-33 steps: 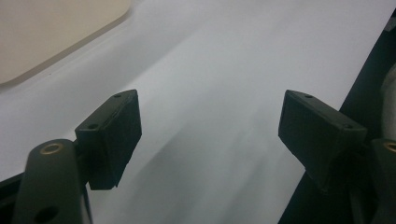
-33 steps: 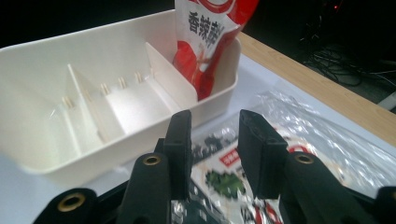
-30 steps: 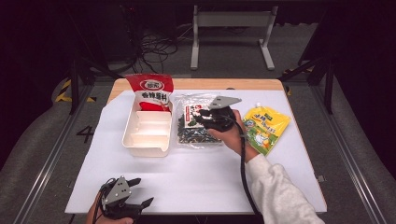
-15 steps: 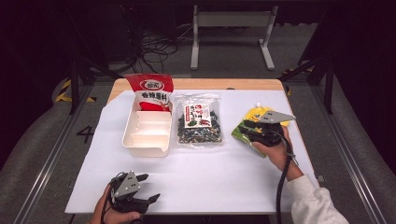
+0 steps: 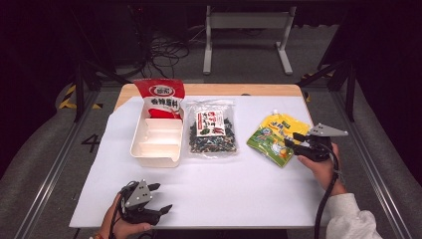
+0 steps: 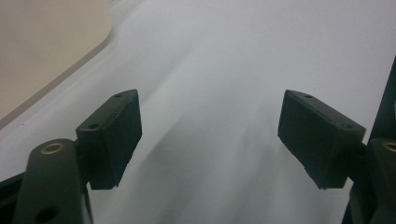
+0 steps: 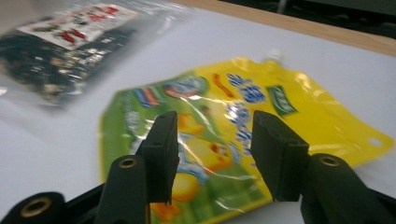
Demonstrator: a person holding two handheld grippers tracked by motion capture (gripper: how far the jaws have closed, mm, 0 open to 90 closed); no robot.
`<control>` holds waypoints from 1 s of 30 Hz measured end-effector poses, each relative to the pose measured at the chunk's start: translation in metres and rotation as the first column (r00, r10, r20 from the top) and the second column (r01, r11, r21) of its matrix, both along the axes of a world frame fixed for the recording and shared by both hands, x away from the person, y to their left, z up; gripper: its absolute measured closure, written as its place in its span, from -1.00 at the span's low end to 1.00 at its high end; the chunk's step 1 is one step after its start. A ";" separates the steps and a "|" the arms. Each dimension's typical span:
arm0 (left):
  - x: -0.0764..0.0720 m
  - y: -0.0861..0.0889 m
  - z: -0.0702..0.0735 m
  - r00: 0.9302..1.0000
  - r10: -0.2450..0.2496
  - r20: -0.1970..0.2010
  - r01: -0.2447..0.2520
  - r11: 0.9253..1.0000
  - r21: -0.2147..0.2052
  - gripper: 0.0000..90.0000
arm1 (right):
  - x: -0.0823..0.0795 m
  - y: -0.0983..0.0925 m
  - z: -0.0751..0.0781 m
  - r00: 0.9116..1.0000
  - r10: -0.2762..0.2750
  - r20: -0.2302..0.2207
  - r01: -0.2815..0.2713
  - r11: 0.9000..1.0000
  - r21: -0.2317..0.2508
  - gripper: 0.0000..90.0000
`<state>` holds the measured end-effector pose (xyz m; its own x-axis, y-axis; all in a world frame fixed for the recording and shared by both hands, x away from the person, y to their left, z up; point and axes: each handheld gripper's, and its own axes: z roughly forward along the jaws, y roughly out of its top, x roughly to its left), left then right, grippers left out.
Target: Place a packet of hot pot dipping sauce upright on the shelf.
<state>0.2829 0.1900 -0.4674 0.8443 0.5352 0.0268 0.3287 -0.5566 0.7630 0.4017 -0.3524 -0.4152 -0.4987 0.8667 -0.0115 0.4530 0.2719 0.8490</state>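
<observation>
Yellow and green under the right gripper [image 5: 292, 144] now. Swung away from the clear plastic bag of dark dried bits [image 5: 213, 133] at mid-worktop, where it sat a second ago, and across to the glossy yellow-green spouted pouch [image 5: 274, 138] lying flat near the right edge of the white worktop [image 5: 239, 189]. Left that clear bag where it was, beside the white divided plastic tray [image 5: 155, 149] with the red-and-white snack packet [image 5: 160, 94] propped at its far end.

Probably means the pouch is the next thing to be picked up: an approach under way, no grasp yet.

Jaws just been opening, now about half spread. Seen along the right gripper [image 7: 212, 126] in its own view: black fingers [image 7: 161, 140] released, hanging over the near end of the pouch [image 7: 243, 121], apparently clear of the film. Cannot tell for sure whether the tips brush it. Nothing clamped, nothing lifted.

Over by the front edge near the left corner, hardly moved: left gripper [image 5: 161, 198] resting low in the hand. Spread wide in the left gripper view [image 6: 210, 116], empty, with bare white surface between the pads [image 6: 112, 135].
</observation>
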 end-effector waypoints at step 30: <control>-0.002 -0.004 -0.002 1.000 -0.021 -0.009 0.021 1.000 0.015 -0.50 | 0.038 -0.031 -0.038 0.955 -0.106 -0.276 0.177 0.953 0.248 -0.29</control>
